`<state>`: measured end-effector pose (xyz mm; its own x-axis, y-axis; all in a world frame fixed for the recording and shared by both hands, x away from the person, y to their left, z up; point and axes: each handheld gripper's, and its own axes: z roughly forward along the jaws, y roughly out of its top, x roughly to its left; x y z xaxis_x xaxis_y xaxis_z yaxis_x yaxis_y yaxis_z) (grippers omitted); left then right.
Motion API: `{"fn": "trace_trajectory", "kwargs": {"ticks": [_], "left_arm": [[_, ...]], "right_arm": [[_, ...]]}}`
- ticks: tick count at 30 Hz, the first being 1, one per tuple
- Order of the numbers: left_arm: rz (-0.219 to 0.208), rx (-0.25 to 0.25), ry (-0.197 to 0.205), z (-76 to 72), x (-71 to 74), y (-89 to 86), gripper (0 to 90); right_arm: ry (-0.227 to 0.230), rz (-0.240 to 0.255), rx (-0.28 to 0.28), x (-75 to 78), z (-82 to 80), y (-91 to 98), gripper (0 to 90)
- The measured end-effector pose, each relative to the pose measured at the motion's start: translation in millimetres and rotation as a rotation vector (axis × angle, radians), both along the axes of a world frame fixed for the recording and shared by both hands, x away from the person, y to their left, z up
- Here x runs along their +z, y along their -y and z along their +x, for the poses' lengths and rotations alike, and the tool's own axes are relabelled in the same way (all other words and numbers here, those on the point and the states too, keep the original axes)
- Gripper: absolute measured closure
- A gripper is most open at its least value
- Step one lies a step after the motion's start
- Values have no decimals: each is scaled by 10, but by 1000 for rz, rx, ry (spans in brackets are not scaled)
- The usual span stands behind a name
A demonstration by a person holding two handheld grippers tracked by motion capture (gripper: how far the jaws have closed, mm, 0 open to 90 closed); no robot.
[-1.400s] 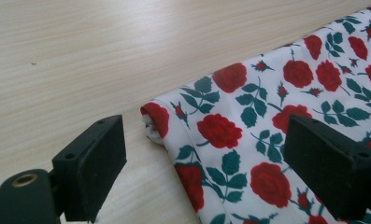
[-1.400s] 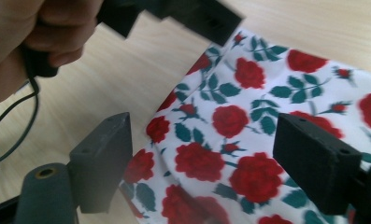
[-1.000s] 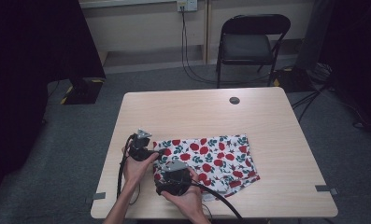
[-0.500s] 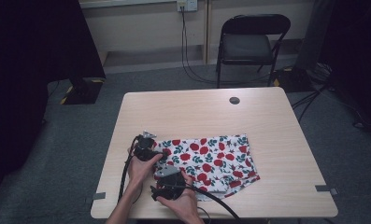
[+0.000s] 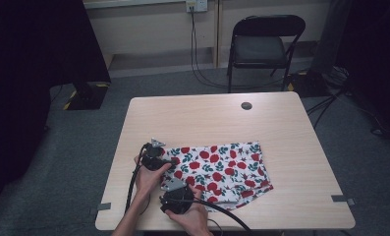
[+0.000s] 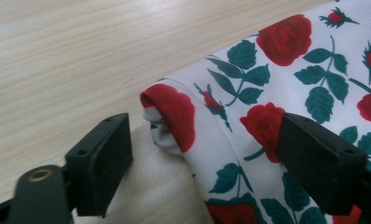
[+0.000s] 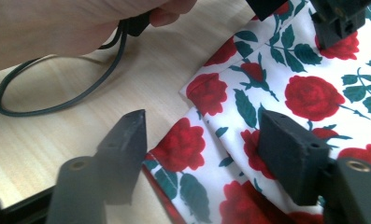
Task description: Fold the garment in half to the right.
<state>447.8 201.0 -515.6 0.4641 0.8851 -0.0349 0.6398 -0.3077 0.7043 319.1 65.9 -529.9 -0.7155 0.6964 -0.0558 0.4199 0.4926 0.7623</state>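
A white cloth printed with red roses and green leaves (image 5: pixel 222 169) lies flat on the near half of the wooden table (image 5: pixel 207 118). My left gripper (image 5: pixel 169 162) is at the cloth's far-left corner. In the left gripper view its jaws (image 6: pixel 206 158) straddle that rolled-up corner (image 6: pixel 171 114); they have just been closing, and the pads stand clear of the fabric. My right gripper (image 5: pixel 180 186) is at the near-left corner. In the right gripper view its jaws (image 7: pixel 206 149) have also just been closing around the hemmed edge (image 7: pixel 197 140) without pressing on it.
A small black round disc (image 5: pixel 246 105) sits near the table's far edge. A black folding chair (image 5: pixel 261 44) stands behind the table. Black cables trail from both grippers; one (image 7: pixel 57 100) loops on the tabletop beside the cloth, under my left hand (image 7: pixel 57 28).
The right gripper has come down a little toward the cloth's near-left corner. The left hand has stayed at the far-left corner.
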Motion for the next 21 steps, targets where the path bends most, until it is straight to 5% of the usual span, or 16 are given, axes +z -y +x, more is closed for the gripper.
{"fn": "trace_trajectory", "kwargs": {"ticks": [13,21], "left_arm": [[-5,8,7,-40,25,33,403],[-74,15,-1,-45,23,-25,638]], "right_arm": [[15,4,-59,17,-10,0,651],[6,12,-104,25,14,21,778]]}}
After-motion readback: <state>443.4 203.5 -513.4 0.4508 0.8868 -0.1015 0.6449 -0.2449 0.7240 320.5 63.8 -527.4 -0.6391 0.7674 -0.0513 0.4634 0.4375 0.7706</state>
